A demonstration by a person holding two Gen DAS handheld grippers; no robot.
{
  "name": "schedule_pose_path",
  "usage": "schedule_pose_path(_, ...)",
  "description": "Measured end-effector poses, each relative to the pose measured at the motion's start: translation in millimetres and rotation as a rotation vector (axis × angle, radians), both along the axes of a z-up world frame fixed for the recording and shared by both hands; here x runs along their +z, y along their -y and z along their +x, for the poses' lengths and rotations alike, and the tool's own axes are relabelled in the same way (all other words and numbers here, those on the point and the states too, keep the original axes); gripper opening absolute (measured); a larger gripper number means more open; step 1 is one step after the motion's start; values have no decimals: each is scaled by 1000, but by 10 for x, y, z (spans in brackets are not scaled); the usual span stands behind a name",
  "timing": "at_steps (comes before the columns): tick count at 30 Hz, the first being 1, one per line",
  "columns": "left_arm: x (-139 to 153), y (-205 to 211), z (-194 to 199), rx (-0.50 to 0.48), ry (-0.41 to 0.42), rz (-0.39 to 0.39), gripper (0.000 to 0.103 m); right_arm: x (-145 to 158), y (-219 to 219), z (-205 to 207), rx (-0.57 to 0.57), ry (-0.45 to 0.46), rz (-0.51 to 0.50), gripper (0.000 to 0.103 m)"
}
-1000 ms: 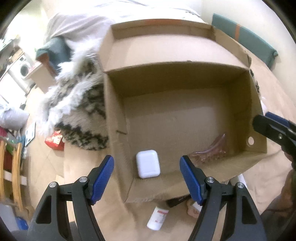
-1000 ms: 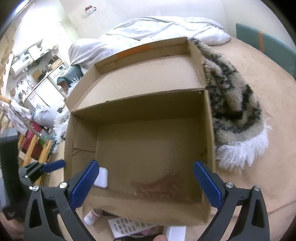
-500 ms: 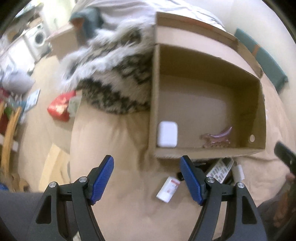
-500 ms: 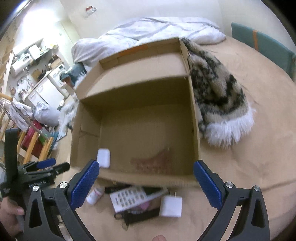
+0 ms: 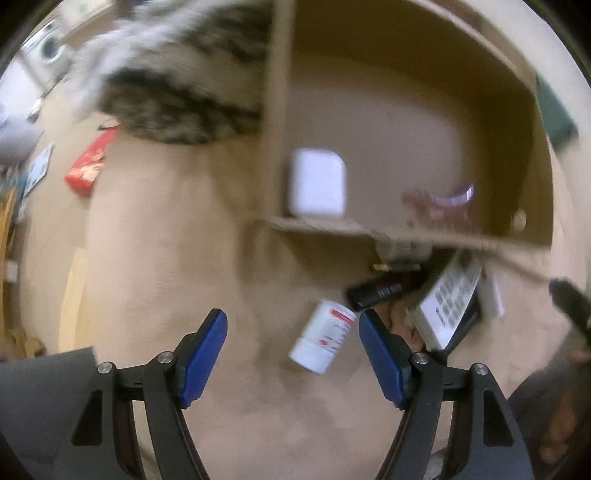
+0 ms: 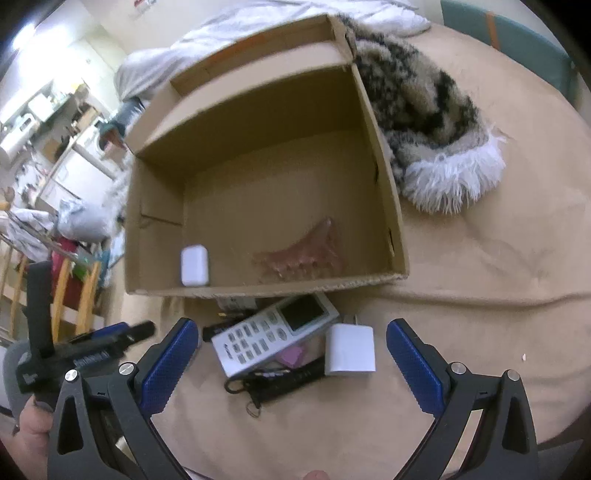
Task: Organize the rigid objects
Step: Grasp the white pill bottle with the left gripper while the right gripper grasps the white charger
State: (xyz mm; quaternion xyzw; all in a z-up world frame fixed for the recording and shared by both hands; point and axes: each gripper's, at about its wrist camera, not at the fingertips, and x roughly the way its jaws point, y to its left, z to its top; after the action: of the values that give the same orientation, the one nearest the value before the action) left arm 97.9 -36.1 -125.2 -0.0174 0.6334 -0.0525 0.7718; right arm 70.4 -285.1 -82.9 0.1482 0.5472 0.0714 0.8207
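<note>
- Tan bedcover (image 6: 480,280) carries all items.
- Left gripper (image 5: 291,345): fingers wide, empty; white bottle (image 5: 322,341) lies between the tips, probably the next pick.
- Right gripper (image 6: 288,360): fingers wide, empty; remote (image 6: 273,334) and charger (image 6: 350,350) between them.
- Cardboard box (image 6: 384,192) beyond holds the earbud case (image 6: 194,265), already sorted.

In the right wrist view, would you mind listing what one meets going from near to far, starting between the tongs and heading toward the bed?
Black strap → white charger plug → white remote control → near wall of the cardboard box → pink hair claw → white duvet.
</note>
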Motion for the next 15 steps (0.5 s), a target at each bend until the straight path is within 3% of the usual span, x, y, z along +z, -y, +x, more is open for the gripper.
schedule_pose_path(7,-150,352,27,-124,-19,79,67,-389,234,90,-75,-154,43,103)
schedule_pose_path(9,-200,362,58,-115,-27,88,64,-519,248,134,-77,-205,37,89)
schedule_pose_path(11,-266,346,79,-100,-57,74,51,-645,236,175,-74,-250,-7,86)
schedule_pose_path(13,-331,346,88,-99,-84,58,25,-782,207,217,-60,-291,-68,86)
schedule_pose_path(14,-349,357,88,-105,-94,66,24,-859,193,243,-54,-317,-91,82)
schedule_pose_path(15,-344,368,89,-108,-94,72,24,-930,171,265,-36,-336,-85,70)
